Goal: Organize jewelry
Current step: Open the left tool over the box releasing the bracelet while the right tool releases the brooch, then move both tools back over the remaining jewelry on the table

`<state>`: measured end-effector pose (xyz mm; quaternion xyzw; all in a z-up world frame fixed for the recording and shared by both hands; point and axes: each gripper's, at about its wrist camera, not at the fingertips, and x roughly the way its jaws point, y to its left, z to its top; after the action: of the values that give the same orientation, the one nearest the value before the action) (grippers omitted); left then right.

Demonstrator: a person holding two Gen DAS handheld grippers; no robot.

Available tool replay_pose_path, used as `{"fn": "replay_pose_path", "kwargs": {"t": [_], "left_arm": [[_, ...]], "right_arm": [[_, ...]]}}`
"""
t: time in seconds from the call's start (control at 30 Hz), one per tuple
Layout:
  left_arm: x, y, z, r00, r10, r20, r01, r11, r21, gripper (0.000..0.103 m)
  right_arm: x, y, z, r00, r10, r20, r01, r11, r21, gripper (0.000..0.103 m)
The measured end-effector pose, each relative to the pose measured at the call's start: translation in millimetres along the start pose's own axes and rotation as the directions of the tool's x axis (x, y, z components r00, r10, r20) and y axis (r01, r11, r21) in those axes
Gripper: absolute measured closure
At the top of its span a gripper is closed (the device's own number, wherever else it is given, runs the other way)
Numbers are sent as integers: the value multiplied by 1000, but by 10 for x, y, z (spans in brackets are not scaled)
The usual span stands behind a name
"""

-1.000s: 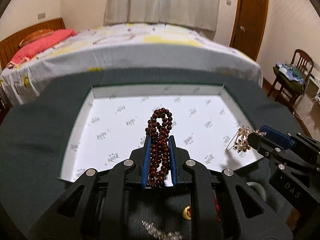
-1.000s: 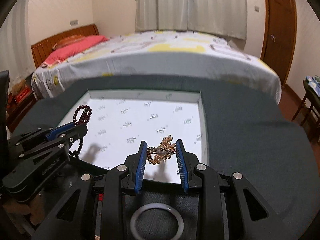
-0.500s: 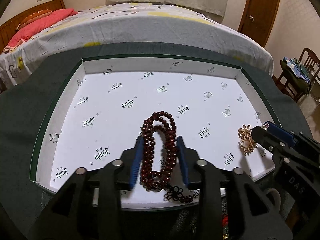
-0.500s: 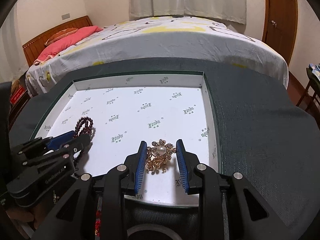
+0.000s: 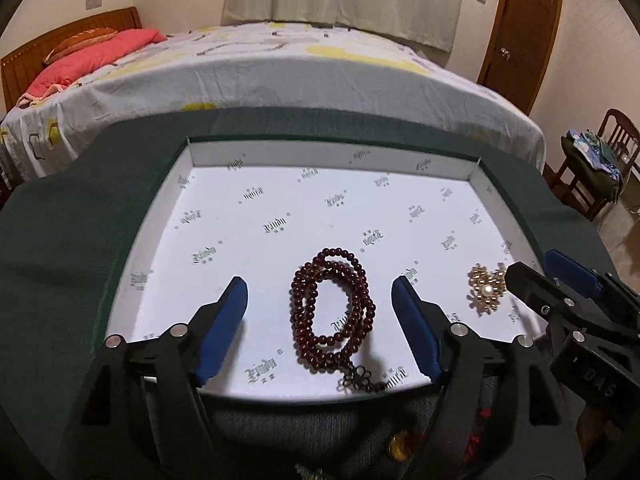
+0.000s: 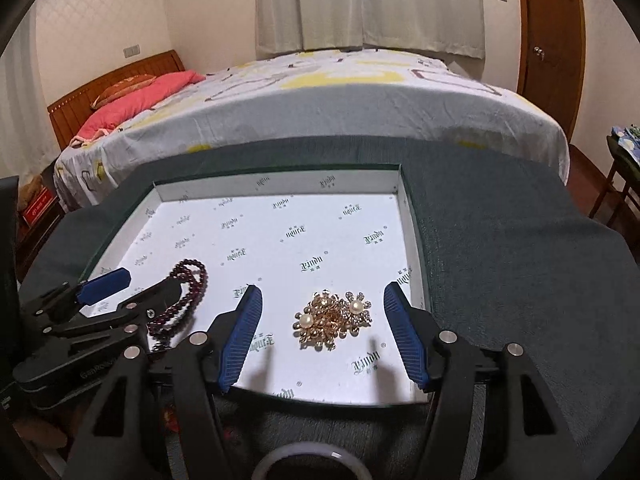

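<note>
A dark red bead necklace (image 5: 332,312) lies coiled on the floor of the shallow white box (image 5: 280,152), near its front edge. My left gripper (image 5: 320,292) straddles it with jaws opening, pads well clear of the beads. A gold and pearl brooch piece (image 6: 332,318) rests in the box's front right corner. Around it my right gripper (image 6: 322,298) stands with jaws opening, touching nothing. In the left wrist view the brooch (image 5: 486,290) shows beside the right gripper's fingers (image 5: 568,276). The right wrist view shows the necklace (image 6: 186,296) partly behind the left gripper's fingers (image 6: 104,282).
The box (image 6: 412,240) sits on a dark green cloth-covered table (image 6: 500,240). A pale bangle (image 6: 312,464) and small trinkets (image 5: 400,444) lie on the cloth below the grippers. Behind the table are a bed (image 5: 280,68), a door (image 5: 520,28) and a chair (image 5: 592,168).
Both grippers lowered their jewelry into the box and spread their jaws. The necklace and the brooch now lie loose on the box floor.
</note>
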<state>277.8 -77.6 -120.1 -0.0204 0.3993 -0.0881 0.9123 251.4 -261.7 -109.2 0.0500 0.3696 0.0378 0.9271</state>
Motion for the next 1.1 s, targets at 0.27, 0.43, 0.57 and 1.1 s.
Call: {"fn": "replay_pose_path", "kwargs": {"t": [0.27, 0.43, 0.57, 1.1], "left_arm": [[-488, 27, -234, 999, 1, 43, -1, 1000, 8, 28], [-776, 100, -531, 999, 25, 48, -25, 1000, 5, 28], [-953, 221, -786, 999, 42, 28, -42, 999, -16, 28], [-1139, 681, -1473, 990, 136, -42, -139, 987, -77, 28]], "right_arm": [[-465, 8, -265, 999, -22, 44, 21, 1000, 8, 41], [-714, 38, -562, 999, -28, 43, 28, 1000, 11, 41], [-866, 127, -831, 999, -31, 33, 31, 999, -9, 41], [-975, 505, -1372, 1000, 14, -9, -14, 998, -64, 41]]}}
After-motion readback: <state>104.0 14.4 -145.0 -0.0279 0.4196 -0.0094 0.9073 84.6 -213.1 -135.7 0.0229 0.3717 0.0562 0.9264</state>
